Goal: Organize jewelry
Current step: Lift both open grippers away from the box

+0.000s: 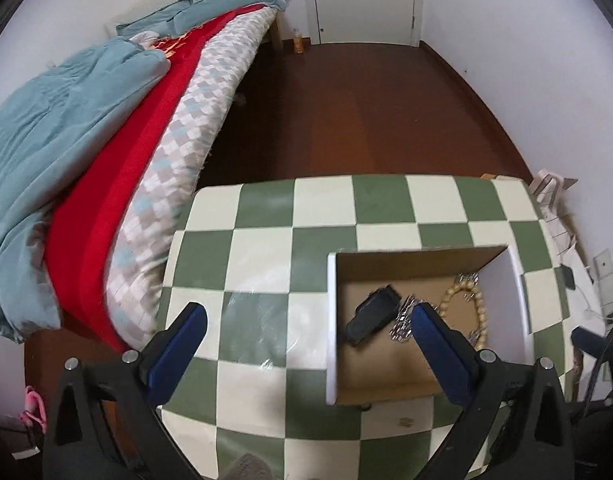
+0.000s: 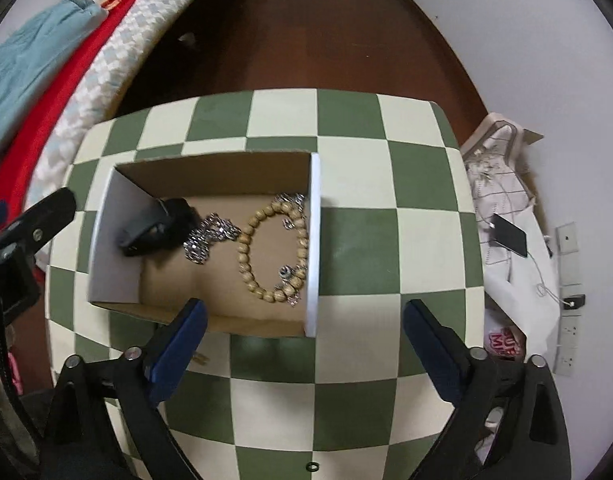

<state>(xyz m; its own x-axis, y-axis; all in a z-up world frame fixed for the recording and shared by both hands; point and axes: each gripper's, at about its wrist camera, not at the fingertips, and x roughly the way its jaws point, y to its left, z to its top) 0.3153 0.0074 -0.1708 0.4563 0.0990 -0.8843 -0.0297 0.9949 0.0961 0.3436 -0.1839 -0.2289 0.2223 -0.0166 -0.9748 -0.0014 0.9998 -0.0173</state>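
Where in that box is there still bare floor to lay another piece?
The cardboard box has bare floor along its near wall, before the bead bracelet. Its far half is crowded: black band, silver chain, then the bracelet against the right white wall.

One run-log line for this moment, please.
left claw: open | right claw: open | box: beaded bracelet, silver chain, black band
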